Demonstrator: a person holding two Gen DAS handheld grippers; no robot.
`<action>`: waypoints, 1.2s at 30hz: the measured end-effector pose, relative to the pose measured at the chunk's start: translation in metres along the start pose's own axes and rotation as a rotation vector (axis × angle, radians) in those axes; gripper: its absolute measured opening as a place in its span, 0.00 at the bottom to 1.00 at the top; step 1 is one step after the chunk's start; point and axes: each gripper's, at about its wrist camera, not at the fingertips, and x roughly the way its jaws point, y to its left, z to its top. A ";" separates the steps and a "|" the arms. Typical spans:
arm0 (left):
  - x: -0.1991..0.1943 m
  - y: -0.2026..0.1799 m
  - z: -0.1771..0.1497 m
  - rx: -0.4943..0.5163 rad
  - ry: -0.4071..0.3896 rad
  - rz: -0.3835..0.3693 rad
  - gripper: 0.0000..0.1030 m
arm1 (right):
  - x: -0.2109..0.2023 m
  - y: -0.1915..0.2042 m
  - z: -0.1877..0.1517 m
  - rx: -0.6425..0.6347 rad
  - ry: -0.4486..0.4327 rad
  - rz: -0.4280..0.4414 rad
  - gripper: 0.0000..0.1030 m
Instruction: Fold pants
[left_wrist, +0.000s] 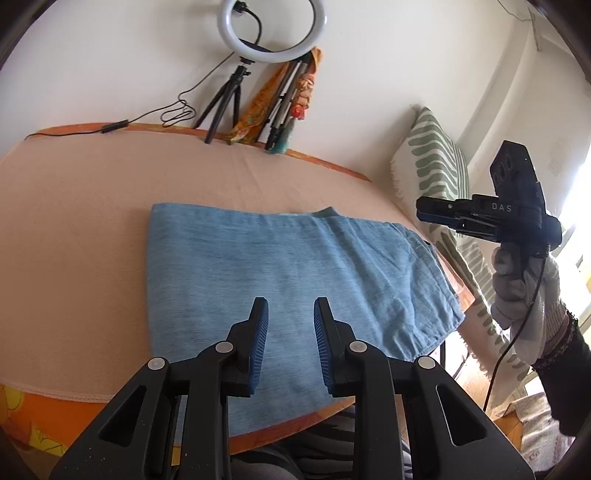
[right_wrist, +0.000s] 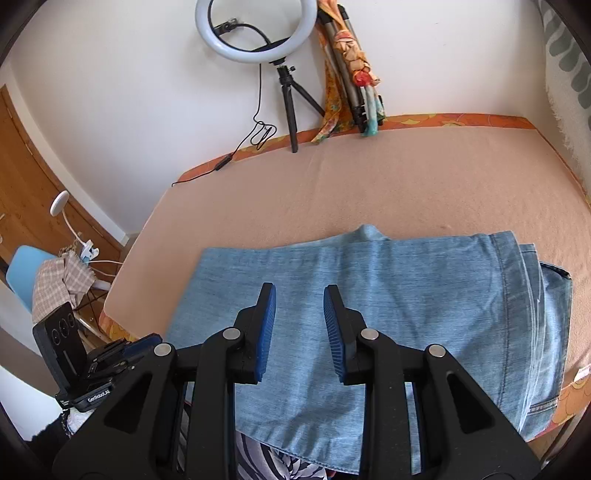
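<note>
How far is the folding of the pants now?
The jeans already lie folded into a flat stack on the table. Nothing is in hand: the left gripper and right gripper have open, empty jaws. The near edge overhangs; perhaps one fold remains.

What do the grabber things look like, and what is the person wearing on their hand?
Each gripper, left and right, has black plastic arms, silver rivets and ribbed blue pads. The right one reads "DAS", trailing a black cable. The right hand wears a pale knit glove and dark sleeve.
</note>
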 end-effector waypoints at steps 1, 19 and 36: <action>-0.001 0.007 -0.003 -0.010 -0.005 0.031 0.23 | 0.006 0.009 0.000 -0.021 0.012 0.008 0.28; 0.002 0.049 -0.046 -0.018 0.066 0.209 0.27 | 0.126 0.130 0.003 -0.180 0.260 0.142 0.40; -0.007 0.059 -0.048 -0.051 0.042 0.155 0.27 | 0.253 0.209 -0.007 -0.311 0.532 -0.111 0.59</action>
